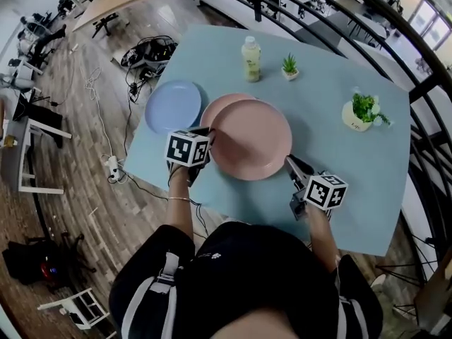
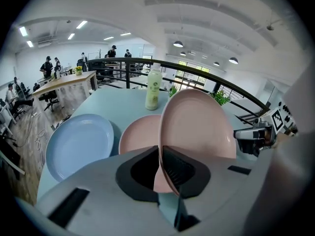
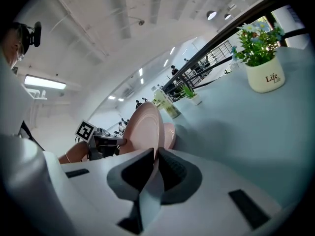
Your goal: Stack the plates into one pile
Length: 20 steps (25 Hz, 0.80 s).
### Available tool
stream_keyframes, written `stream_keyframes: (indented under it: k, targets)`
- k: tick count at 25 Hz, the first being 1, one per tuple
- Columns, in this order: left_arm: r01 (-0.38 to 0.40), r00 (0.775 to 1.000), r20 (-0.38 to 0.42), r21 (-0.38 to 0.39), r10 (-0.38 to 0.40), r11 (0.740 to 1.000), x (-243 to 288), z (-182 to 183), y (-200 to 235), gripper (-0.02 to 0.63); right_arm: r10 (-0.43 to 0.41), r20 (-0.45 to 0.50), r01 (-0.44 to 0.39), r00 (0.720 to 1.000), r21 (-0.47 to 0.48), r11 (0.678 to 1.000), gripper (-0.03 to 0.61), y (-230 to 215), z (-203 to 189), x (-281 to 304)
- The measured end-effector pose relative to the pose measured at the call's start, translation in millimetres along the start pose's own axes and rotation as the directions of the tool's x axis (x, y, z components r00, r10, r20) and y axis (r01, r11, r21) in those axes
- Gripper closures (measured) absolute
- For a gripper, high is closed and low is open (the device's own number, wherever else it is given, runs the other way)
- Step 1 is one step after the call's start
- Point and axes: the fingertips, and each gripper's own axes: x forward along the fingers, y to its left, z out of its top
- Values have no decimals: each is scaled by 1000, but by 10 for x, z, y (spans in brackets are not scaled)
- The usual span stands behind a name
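A large pink plate (image 1: 251,138) hangs just above the light blue table (image 1: 339,168), held by its rim from both sides. My left gripper (image 1: 207,143) is shut on its left edge, and my right gripper (image 1: 293,164) is shut on its near right edge. In the left gripper view the held pink plate (image 2: 197,132) stands on edge between the jaws of the left gripper (image 2: 161,154). A second pink plate (image 1: 220,104) lies flat on the table, partly under the held one. Left of it lies a blue plate (image 1: 173,104). The right gripper (image 3: 156,159) pinches the held plate's rim (image 3: 145,127).
A juice bottle (image 1: 251,57) and a tiny potted plant (image 1: 289,67) stand at the table's far side. A white pot with a green plant (image 1: 360,111) stands at the right. A railing (image 1: 395,41) runs behind the table; cables lie on the wooden floor (image 1: 92,90) at left.
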Motion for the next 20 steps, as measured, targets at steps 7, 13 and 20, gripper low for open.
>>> stream_keyframes:
  k: [7, 13, 20]
  targets:
    - [20, 1000, -16, -6, -20, 1000, 43, 21, 493, 581, -2, 1, 2, 1000, 26, 1000, 543, 152, -16, 461]
    - [51, 998, -38, -18, -52, 999, 145, -3, 702, 581, -25, 3, 25, 1000, 63, 998, 543, 186, -34, 640]
    - [73, 995, -67, 10, -72, 997, 326, -16, 809, 578, -59, 21, 57, 998, 100, 993, 538, 82, -13, 783]
